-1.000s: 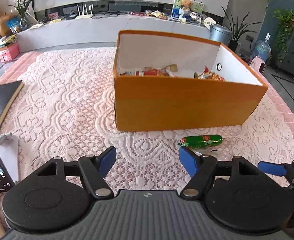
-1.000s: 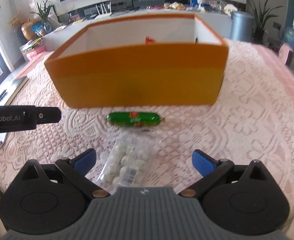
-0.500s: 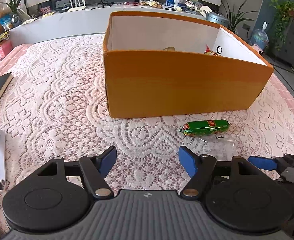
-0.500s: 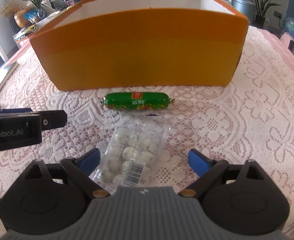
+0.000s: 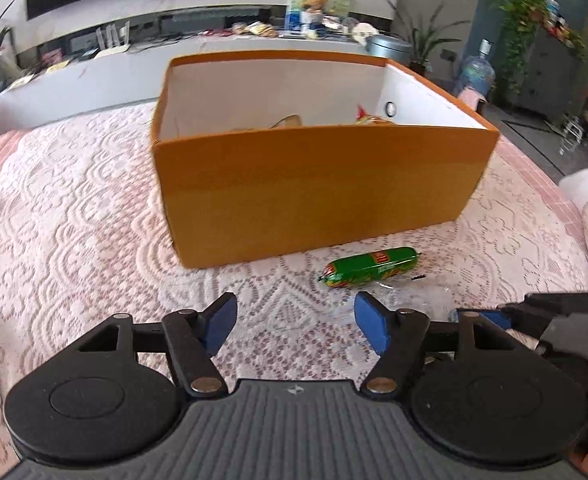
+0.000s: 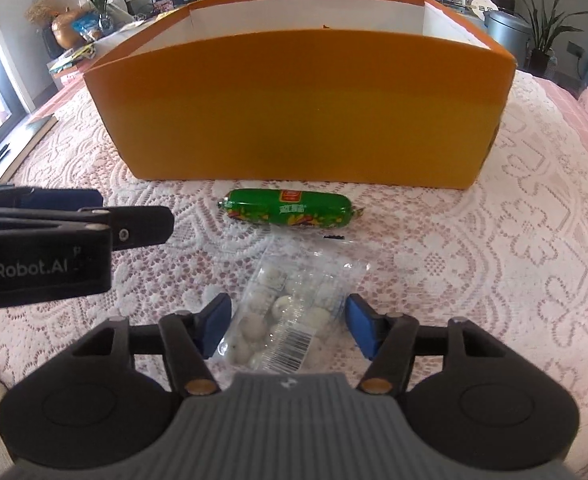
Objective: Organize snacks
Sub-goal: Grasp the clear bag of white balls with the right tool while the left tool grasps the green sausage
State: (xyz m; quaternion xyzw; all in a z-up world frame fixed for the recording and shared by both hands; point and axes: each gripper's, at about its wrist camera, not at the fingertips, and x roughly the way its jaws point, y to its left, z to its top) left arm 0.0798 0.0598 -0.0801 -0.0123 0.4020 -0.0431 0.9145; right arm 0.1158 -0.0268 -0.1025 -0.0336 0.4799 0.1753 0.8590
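A lace tablecloth (image 5: 74,216) covers the table, and behind it a white counter (image 5: 94,80) carries routers (image 5: 112,38) and a teddy bear (image 5: 313,4), with a metal bin (image 6: 507,28) and potted plant (image 6: 549,24) nearby.

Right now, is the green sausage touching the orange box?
Apart. The right wrist view shows a strip of lace tablecloth between the sausage and the box.
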